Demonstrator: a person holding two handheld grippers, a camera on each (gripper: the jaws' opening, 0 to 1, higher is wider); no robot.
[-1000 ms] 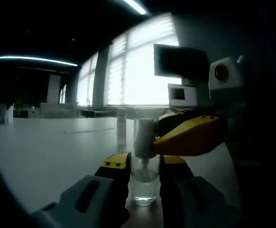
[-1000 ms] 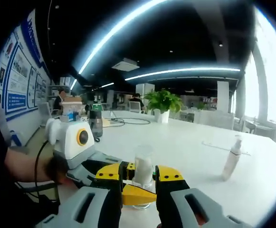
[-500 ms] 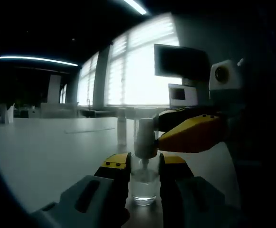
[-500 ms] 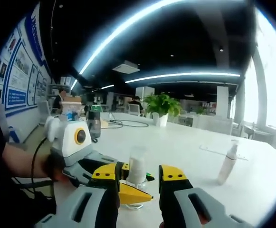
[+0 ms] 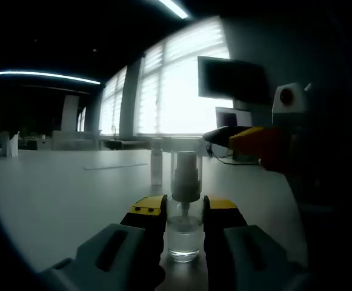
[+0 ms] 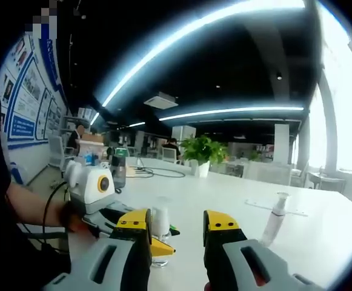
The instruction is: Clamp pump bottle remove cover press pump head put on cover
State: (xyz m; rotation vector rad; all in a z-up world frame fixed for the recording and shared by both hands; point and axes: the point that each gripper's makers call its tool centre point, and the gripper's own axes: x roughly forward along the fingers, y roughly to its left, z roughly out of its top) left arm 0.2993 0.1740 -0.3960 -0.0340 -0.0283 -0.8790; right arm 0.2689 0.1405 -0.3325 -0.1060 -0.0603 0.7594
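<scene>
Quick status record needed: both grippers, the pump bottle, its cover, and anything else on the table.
left gripper: shut on pump bottle, jaws on either side of its clear lower body
right gripper: open, nothing between the jaws, raised above the table
pump bottle: upright on the white table, seen from the right gripper view at
cover: clear, over the pump head
second bottle: upright, standing apart on the table

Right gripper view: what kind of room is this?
Probably an open-plan office: long white tables, ceiling light strips, a potted plant and wall posters.
</scene>
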